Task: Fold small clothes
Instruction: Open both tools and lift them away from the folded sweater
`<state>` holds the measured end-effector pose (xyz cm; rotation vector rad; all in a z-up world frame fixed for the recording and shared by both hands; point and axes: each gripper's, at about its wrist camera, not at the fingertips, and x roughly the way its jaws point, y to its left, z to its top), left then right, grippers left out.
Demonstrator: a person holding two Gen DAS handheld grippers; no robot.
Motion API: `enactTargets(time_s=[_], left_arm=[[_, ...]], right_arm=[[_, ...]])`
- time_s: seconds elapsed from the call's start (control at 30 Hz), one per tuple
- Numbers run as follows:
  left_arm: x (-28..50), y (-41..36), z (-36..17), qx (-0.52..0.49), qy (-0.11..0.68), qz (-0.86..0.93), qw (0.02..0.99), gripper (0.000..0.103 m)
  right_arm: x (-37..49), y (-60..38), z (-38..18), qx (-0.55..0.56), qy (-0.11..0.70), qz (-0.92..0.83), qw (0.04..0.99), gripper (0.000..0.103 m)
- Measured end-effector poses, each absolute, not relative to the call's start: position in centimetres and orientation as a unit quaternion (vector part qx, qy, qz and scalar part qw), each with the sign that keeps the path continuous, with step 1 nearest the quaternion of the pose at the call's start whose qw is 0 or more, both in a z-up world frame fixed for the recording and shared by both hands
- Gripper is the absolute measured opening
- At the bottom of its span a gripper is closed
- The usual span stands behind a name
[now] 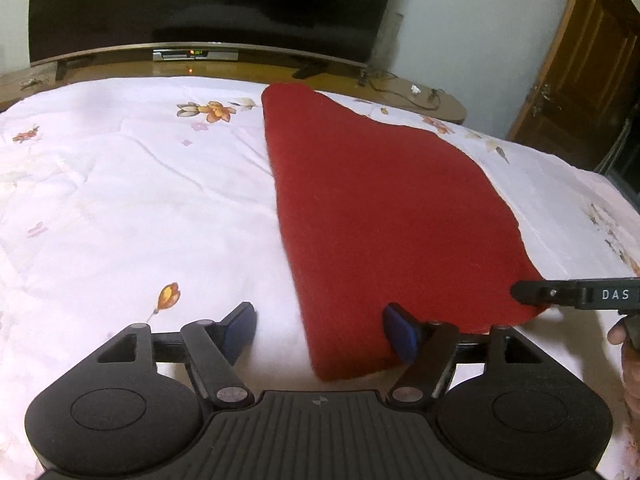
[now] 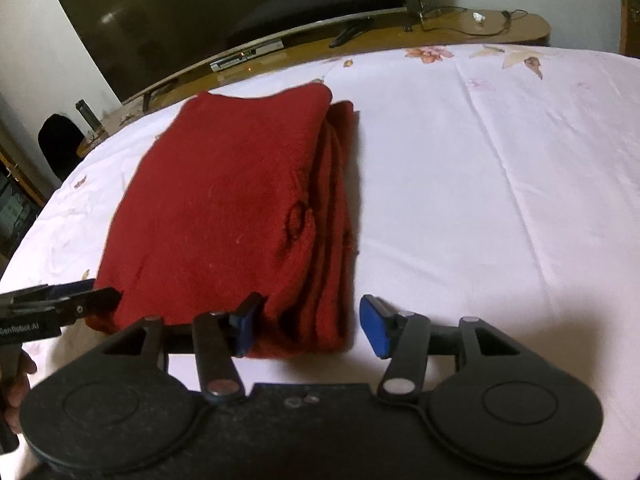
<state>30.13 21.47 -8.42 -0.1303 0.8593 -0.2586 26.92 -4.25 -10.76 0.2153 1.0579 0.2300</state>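
Observation:
A red knitted garment (image 1: 380,208) lies folded lengthwise on the white floral bedsheet (image 1: 120,200). My left gripper (image 1: 320,330) is open at its near left corner, the right blue pad over the red cloth, the left pad over the sheet. In the right wrist view the garment (image 2: 224,208) shows stacked layered edges on its right side. My right gripper (image 2: 310,328) is open around the garment's near right corner. Each gripper's tip shows in the other's view, the right gripper (image 1: 560,294) and the left gripper (image 2: 80,306), both at the garment's near edge.
A large dark TV (image 1: 208,4) stands on a wooden stand (image 1: 240,68) beyond the bed, with a set-top box (image 1: 188,55) under it. A wooden door (image 1: 580,72) is at the right. Cables lie on the stand (image 2: 472,26). A dark chair (image 2: 60,148) is at far left.

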Motion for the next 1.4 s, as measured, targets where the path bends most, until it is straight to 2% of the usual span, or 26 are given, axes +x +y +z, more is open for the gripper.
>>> enactTargets(time_s=[0.47, 0.7, 0.77, 0.83, 0.9, 0.97, 1.03, 1.07, 1.13, 1.3, 1.4], left_arm=[[29.2, 21.9, -7.5, -0.073, 0.408, -0.129, 0.901, 0.071], [23.7, 20.9, -4.5, -0.091, 0.392, -0.114, 0.909, 0.071], [21.2, 20.5, -3.4, -0.09, 0.385, -0.109, 0.912, 0.072], [19.1, 19.9, -2.5, -0.082, 0.378, -0.101, 0.917, 0.082], [16.8, 19.0, -1.7, -0.068, 0.372, -0.091, 0.921, 0.089], [14.3, 17.8, -0.9, -0.05, 0.368, -0.089, 0.924, 0.09], [12.2, 16.9, -0.2, -0.038, 0.364, -0.085, 0.927, 0.092], [10.9, 16.3, 0.4, -0.033, 0.362, -0.082, 0.928, 0.093], [8.9, 15.5, 1.5, -0.033, 0.355, -0.085, 0.93, 0.103], [4.2, 13.7, 5.4, -0.026, 0.325, -0.094, 0.941, 0.103], [2.2, 12.8, 7.4, -0.021, 0.309, -0.094, 0.946, 0.103]], right_arm=[[26.6, -4.4, -8.3, 0.118, 0.466, 0.125, 0.868, 0.053], [22.7, -5.1, -5.6, 0.08, 0.469, 0.095, 0.875, 0.054], [20.5, -5.7, -4.2, 0.08, 0.463, 0.094, 0.878, 0.06], [18.4, -6.3, -2.8, 0.078, 0.455, 0.091, 0.882, 0.069], [16.0, -6.9, -1.5, 0.071, 0.445, 0.09, 0.888, 0.071], [13.7, -7.3, -0.4, 0.063, 0.439, 0.086, 0.892, 0.073], [11.7, -7.6, 0.5, 0.061, 0.434, 0.08, 0.895, 0.086], [10.5, -7.7, 1.0, 0.057, 0.431, 0.078, 0.897, 0.087], [8.7, -7.8, 1.9, 0.05, 0.426, 0.078, 0.9, 0.091], [4.1, -7.3, 5.0, 0.03, 0.412, 0.065, 0.908, 0.101], [2.3, -6.9, 6.7, 0.021, 0.402, 0.055, 0.914, 0.102]])
